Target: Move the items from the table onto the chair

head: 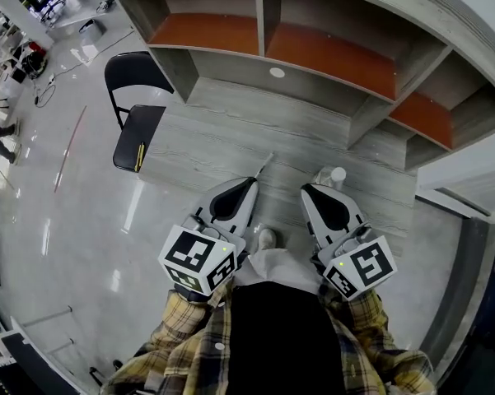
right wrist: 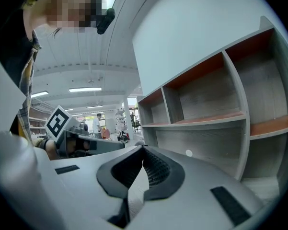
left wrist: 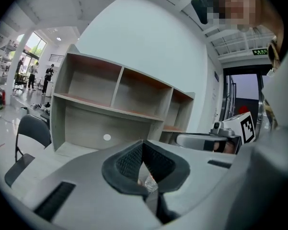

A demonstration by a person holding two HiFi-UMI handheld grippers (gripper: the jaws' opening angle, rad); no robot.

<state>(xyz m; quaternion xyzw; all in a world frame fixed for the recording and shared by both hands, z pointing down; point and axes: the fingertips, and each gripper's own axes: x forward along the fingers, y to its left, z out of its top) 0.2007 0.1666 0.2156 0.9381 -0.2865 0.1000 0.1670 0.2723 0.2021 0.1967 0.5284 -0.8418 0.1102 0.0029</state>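
A black chair (head: 130,126) stands left of the wooden table (head: 222,134), with a yellow pencil (head: 139,156) on its seat. My left gripper (head: 252,179) is over the table's front, and its jaws meet at the tip (left wrist: 143,142). A thin grey stick (head: 264,164) lies just beyond that tip; I cannot tell if they touch. My right gripper (head: 308,188) is beside the left one, its jaws also meeting (right wrist: 143,147). A small white bottle (head: 334,175) sits right at its tip, not between the jaws.
A tall shelf unit (head: 313,56) with orange-brown boards rises from the back of the table. Glossy grey floor spreads left of the chair, with people and clutter far off. The chair's backrest (left wrist: 32,127) shows at the left gripper view's left edge.
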